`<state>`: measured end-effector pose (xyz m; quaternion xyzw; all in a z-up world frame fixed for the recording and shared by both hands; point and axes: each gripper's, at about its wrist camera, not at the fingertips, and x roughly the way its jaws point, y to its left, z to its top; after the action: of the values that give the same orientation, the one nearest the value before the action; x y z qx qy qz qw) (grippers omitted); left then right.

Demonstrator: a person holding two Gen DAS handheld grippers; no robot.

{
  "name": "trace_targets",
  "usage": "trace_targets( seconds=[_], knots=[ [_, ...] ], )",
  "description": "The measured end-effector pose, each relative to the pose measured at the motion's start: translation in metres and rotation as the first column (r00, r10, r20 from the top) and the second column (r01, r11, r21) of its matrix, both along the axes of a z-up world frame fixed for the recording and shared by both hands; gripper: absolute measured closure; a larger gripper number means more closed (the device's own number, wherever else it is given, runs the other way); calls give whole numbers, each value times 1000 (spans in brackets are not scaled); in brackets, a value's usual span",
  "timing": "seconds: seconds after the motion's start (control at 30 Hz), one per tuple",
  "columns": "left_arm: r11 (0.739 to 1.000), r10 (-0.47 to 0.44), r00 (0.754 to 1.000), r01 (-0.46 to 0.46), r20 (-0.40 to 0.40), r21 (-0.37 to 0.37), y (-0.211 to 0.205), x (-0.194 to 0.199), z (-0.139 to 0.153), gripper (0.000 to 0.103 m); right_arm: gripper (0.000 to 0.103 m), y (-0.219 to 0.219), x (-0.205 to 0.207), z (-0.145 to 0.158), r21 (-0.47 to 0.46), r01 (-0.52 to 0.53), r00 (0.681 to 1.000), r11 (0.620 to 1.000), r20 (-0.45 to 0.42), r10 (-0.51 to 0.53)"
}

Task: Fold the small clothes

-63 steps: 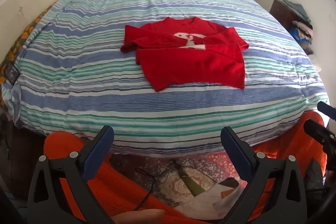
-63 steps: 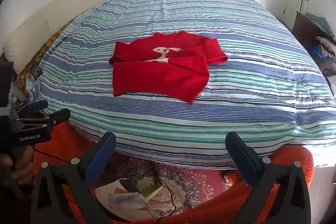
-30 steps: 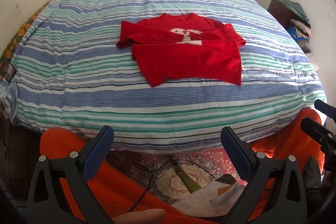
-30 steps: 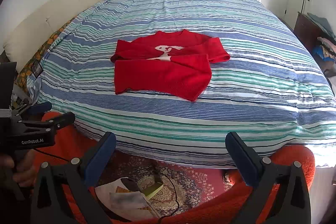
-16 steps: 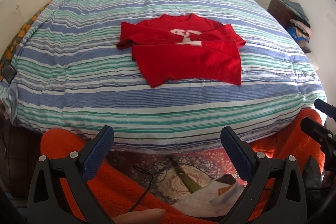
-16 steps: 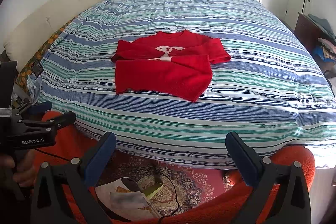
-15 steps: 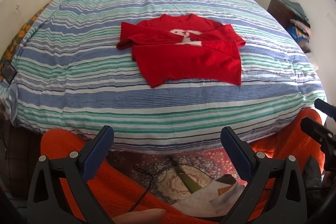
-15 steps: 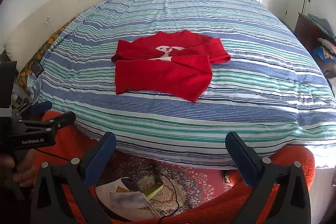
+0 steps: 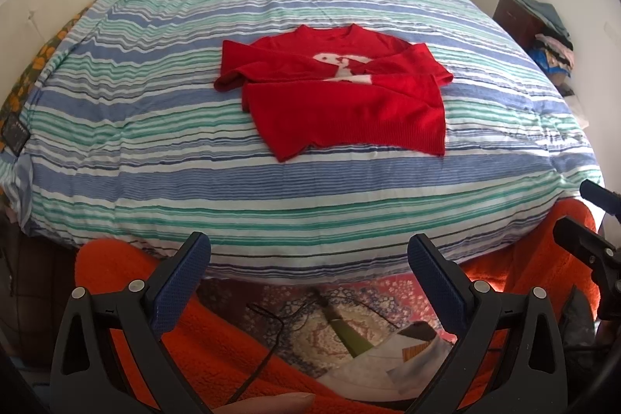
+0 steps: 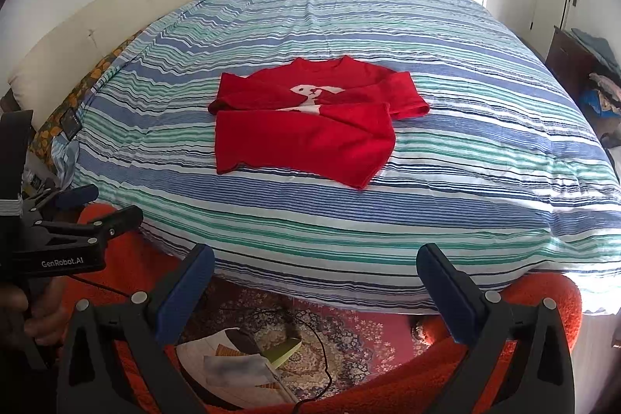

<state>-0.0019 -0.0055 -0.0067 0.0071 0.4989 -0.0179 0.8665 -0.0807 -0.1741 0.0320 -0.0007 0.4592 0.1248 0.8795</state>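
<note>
Both my tongs are held low off the near edge of the bed (image 9: 116, 127), fingers aimed across it toward the far wall. Left gripper (image 9: 308, 260): released, blue pads spread wide, nothing between them. Right gripper (image 10: 315, 268): likewise released, pads wide apart, empty. In the right wrist view the left gripper sits at the left margin, level, near the bed's near-left corner; my hand (image 10: 23, 317) wraps its grip below.

Red sweater (image 9: 341, 96) lies flat near the middle of the bed, well apart from both tongs. Neckline points toward the bed's far side, hem toward me. Bottom half is folded up over the chest, so the long axis now runs left-right across the bed. Sleeves are crossed over the front, partly covering a white motif (image 10: 310, 96). The folded panel sits skewed: its near edge slants, one corner poking toward me.

Beyond the bed's near edge: orange fleece (image 10: 524, 387) over my legs, patterned rug (image 9: 349, 321), papers (image 10: 233, 363), a dark cable.
</note>
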Motion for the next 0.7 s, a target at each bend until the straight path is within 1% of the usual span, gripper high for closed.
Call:
trace_targets(
  seconds=[0.7],
  knots=[
    [1000, -11, 1000, 11, -20, -1, -2, 0, -6, 1, 0, 1, -1, -4, 2, -6, 1000, 1000, -10, 6]
  ],
)
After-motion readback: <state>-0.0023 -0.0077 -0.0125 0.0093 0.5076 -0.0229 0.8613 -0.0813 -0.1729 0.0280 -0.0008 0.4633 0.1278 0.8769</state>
